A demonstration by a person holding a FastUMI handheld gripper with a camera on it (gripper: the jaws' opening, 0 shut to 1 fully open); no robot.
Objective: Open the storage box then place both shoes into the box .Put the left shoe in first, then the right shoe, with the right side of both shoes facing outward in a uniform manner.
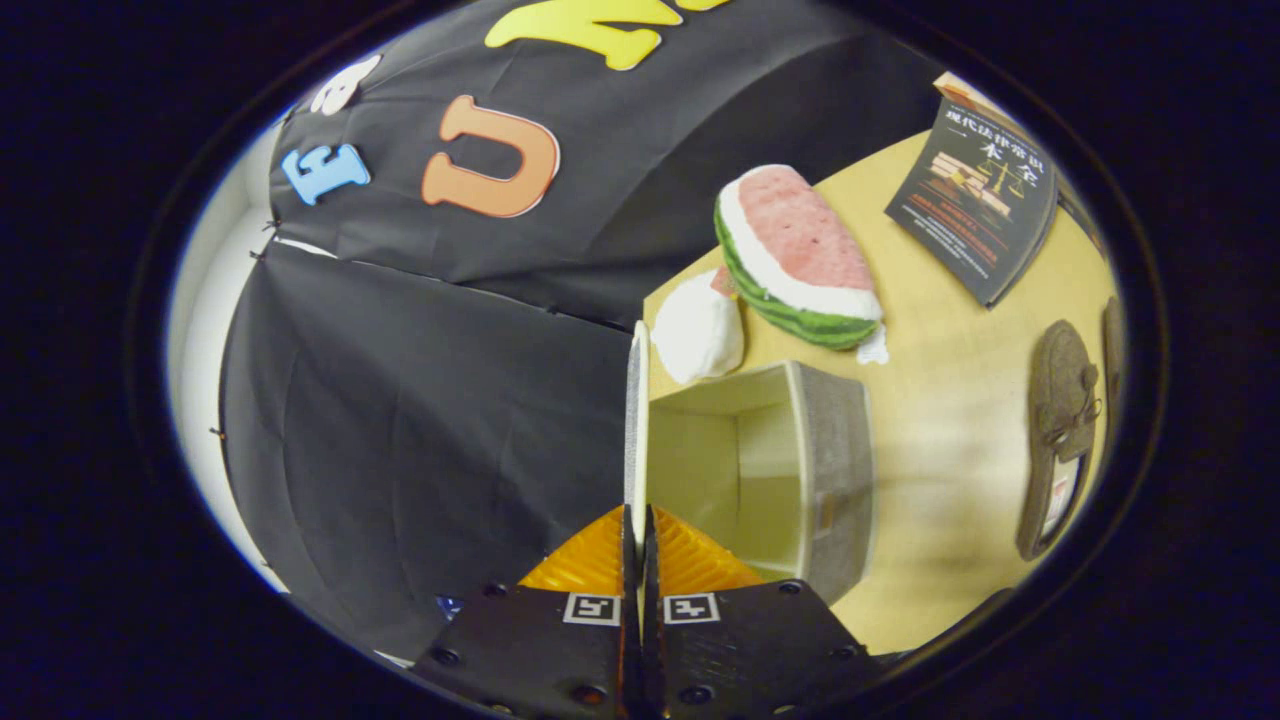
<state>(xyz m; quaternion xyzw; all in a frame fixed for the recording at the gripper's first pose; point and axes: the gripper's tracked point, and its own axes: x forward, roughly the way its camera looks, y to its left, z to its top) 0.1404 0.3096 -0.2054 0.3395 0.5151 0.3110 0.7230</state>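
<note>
Lid pinched and swung up, box open at lower centre.

The storage box (790,470) sits on the worktop (950,450) just ahead of the tongs (640,530), its pale inside empty. The tongs are nearly closed, both fingers pressed on the thin lid (636,420), which stands upright on edge, likely held back to clear the opening. At the right of the frame lie two brown shoes (1060,430), not yet loaded. Beyond the box, upper centre, rest a watermelon toy (795,255), a white lump (698,332) and a book (975,205).
</note>
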